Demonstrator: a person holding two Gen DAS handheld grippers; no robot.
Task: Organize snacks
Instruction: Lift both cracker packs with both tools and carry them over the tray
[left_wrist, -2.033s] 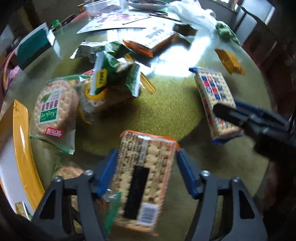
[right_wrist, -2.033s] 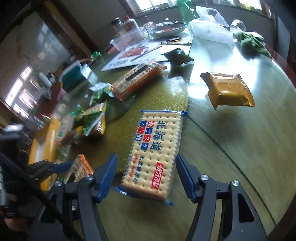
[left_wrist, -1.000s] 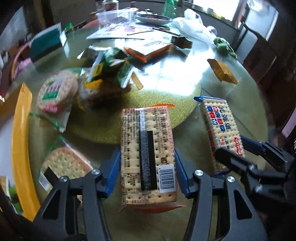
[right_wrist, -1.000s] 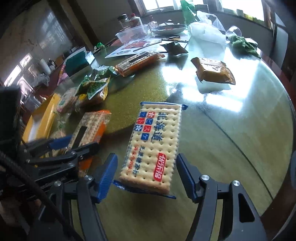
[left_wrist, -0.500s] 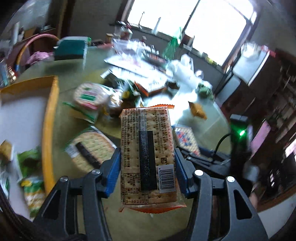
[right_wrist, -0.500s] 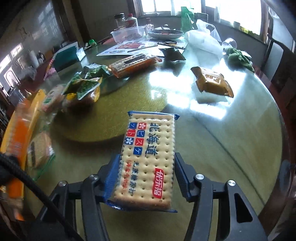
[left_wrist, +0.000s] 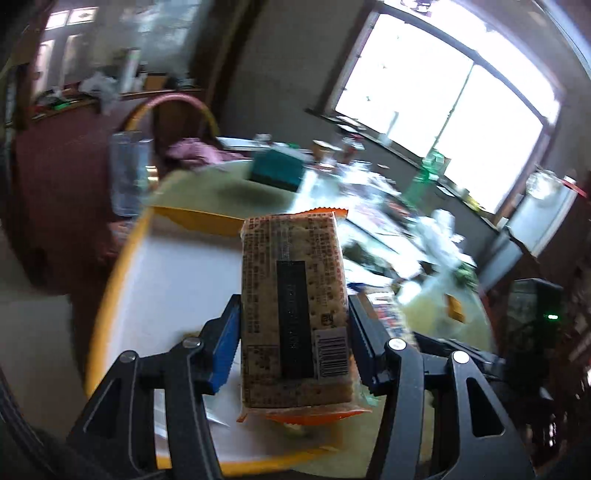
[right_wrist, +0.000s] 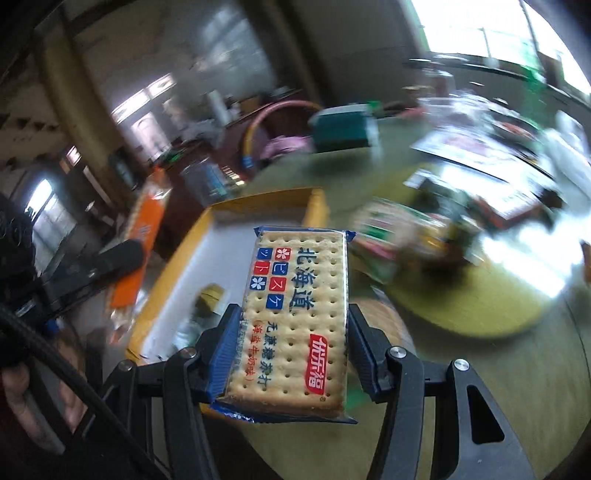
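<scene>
Left gripper clamps the orange-edged cracker packet, right gripper the blue-edged cracker packet; lower each flat into the yellow-rimmed white tray before releasing.

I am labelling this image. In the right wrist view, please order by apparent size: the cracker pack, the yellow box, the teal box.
1. Cracker pack, though it is nearest the camera.
2. Yellow box, partly hidden, so possibly equal or larger.
3. Teal box.
</scene>
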